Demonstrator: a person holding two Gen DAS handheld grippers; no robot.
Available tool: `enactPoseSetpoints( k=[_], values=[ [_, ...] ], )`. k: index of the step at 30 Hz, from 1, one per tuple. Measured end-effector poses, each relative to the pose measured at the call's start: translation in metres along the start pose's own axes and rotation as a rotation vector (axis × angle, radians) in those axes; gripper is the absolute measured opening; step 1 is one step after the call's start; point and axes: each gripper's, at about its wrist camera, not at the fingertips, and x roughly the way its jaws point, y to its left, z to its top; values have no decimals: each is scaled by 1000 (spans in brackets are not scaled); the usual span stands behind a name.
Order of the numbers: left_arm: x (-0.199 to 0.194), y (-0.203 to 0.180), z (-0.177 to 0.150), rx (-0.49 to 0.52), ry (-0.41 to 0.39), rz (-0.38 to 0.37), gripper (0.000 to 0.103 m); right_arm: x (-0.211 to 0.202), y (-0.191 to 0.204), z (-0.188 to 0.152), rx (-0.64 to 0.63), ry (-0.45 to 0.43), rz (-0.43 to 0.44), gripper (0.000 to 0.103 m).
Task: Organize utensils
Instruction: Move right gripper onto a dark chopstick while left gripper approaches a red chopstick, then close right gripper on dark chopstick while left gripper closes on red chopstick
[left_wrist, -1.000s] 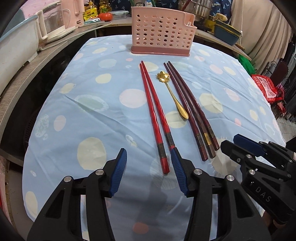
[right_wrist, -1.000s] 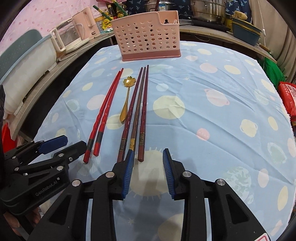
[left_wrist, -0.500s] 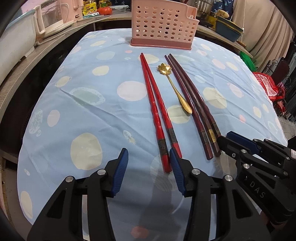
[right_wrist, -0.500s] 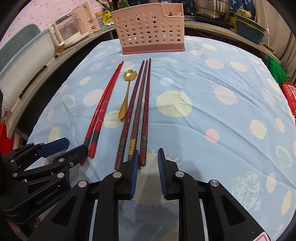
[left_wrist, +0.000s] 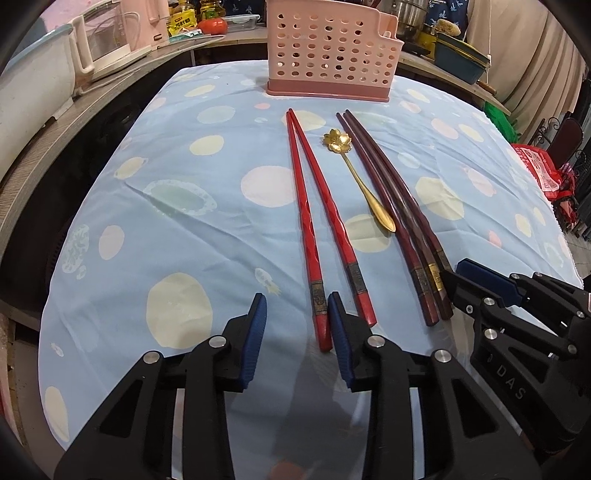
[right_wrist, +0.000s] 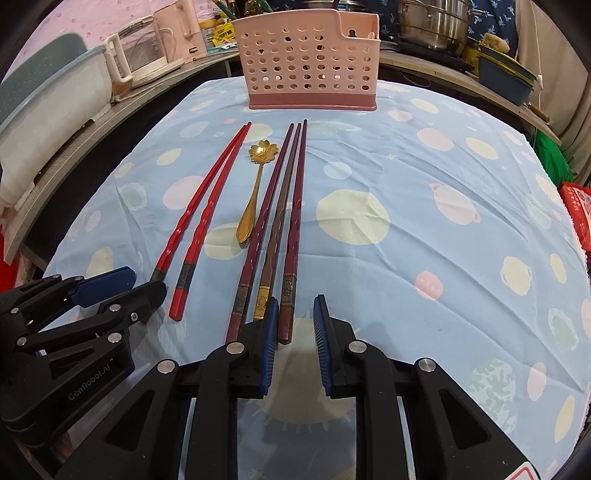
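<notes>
While both tools hang low over the near edge of the tabletop (left_wrist: 177, 206), neither one holds anything. The left tool (left_wrist: 296, 325) has its blue pads spread wide apart; the thick end of one red chopstick lies just inside its right pad, whether touching it or not I cannot tell, and the other red chopstick ends just outside that pad. The right tool (right_wrist: 294, 325) has its pads apart by a narrower gap, and the butt of the rightmost dark chopstick lies between them, close to the left pad, with no squeeze on it. Both tools point forward along the cloth toward the basket, side by side, each showing at the edge of the other's camera.

Five chopsticks and a spoon lie flat on the blue spotted cloth, running away from the tools. The red chopsticks (left_wrist: 321, 221) form a pair on the left, meeting at their far tips and spreading toward the near end. The three dark chopsticks (right_wrist: 284, 218) lie close together on the right, nearly parallel, with decorated bands near their thick ends. Between the two groups rests the gold spoon (right_wrist: 255, 192), its flower-shaped bowl toward the basket and its handle just beside the leftmost dark chopstick.

The pink basket (right_wrist: 308, 59) with round holes stands upright at the far side of the tabletop, beyond the chopstick tips.
</notes>
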Motion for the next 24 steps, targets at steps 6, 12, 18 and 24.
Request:
enactPoseSetpoints(
  k=[6,12,18,24],
  values=[
    [0,5,0,-15,-2,-3,26,-1,0,-1,-12,-6,-8,11],
    [-1,12,1,-36,-1,-10,14,-3,0,-3,-17,-11,-12,7],
    [-2,16,0,-50,5,-19,7,-6,-5,-5,2,-11,-6,7],
    [-12,20,2,-65,2,-32,7,-20,-12,-3,30,-34,5,7]
  ],
)
